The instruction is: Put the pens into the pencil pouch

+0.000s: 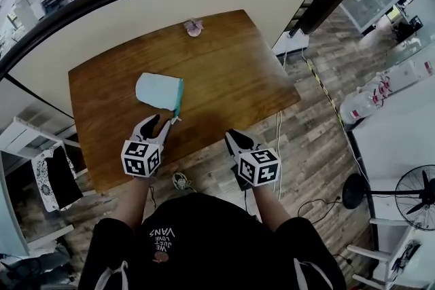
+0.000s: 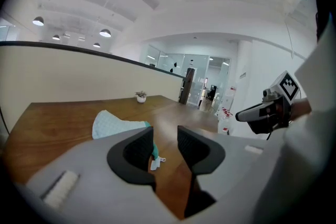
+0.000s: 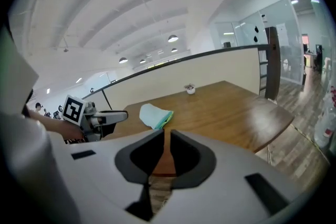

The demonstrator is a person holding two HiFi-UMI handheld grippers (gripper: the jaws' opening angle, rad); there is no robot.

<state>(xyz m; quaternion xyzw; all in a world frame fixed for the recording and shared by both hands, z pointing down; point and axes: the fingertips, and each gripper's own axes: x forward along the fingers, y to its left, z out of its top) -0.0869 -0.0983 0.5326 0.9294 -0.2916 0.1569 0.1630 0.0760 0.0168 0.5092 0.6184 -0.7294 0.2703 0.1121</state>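
The pouch lies flat on the table. It is pale blue, with a teal edge on the side turned to the person's right. Its long axis runs across the table, left to right as the person faces it, and the teal edge closes its right end. A thin teal strip leads off the near corner of that edge toward the person and ends in a small white tag. What the pouch holds cannot be made out, and no view shows whether its mouth is undone.

The left gripper sits just on the near side of the pouch, by the teal corner. Its jaws stand apart and hold nothing. In the left gripper view the tag and strip lie on the wood just beyond the gap, close to the left jaw but not touching it.

The right gripper is to the right of the pouch and nearer the person, well apart from it, over the table's near edge. In the right gripper view its jaws are drawn nearly together. Only a sliver of wood shows between them and nothing is in their grip.

A small plant pot stands beyond the pouch, at the table's far edge.
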